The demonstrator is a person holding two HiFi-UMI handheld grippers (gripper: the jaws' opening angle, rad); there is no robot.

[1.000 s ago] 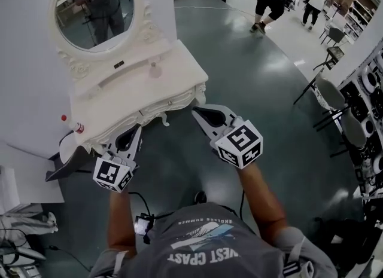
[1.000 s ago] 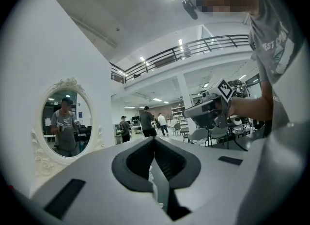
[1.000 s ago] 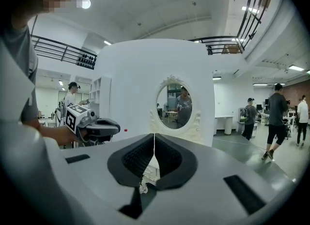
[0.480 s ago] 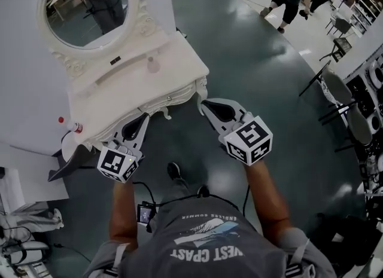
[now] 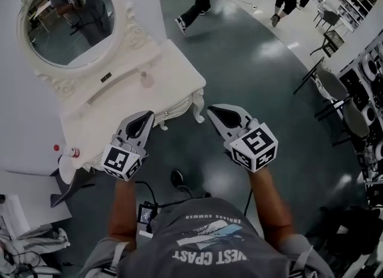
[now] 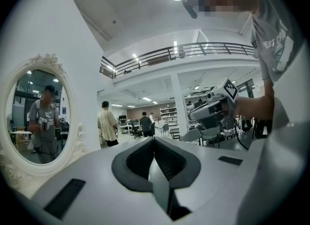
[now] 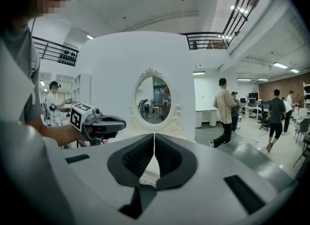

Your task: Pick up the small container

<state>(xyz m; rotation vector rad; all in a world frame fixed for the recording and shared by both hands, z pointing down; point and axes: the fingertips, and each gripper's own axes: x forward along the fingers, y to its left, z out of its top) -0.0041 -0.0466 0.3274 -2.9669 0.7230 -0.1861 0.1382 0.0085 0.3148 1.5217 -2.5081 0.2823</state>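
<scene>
The small container (image 5: 143,80) is standing on the white dressing table (image 5: 176,76), back near the raised ledge under the oval mirror (image 5: 66,20) — pale, upright and alone there. Neither tool is touching it. The left gripper (image 5: 143,117) is pointing in over the table's front edge with its jaws pressed together on nothing. The right gripper (image 5: 216,110) is hanging above the floor just off the table's corner, its jaws likewise closed and empty. A red-capped bottle (image 5: 70,150) is sitting at the table's far left end (probably not the target, though that is only my guess). The container is looking light and rigid, likely smooth plastic or glass, so a nudge could be tipping or sliding it — opening the jaws first and taking it squarely across the body seems wisest.
</scene>
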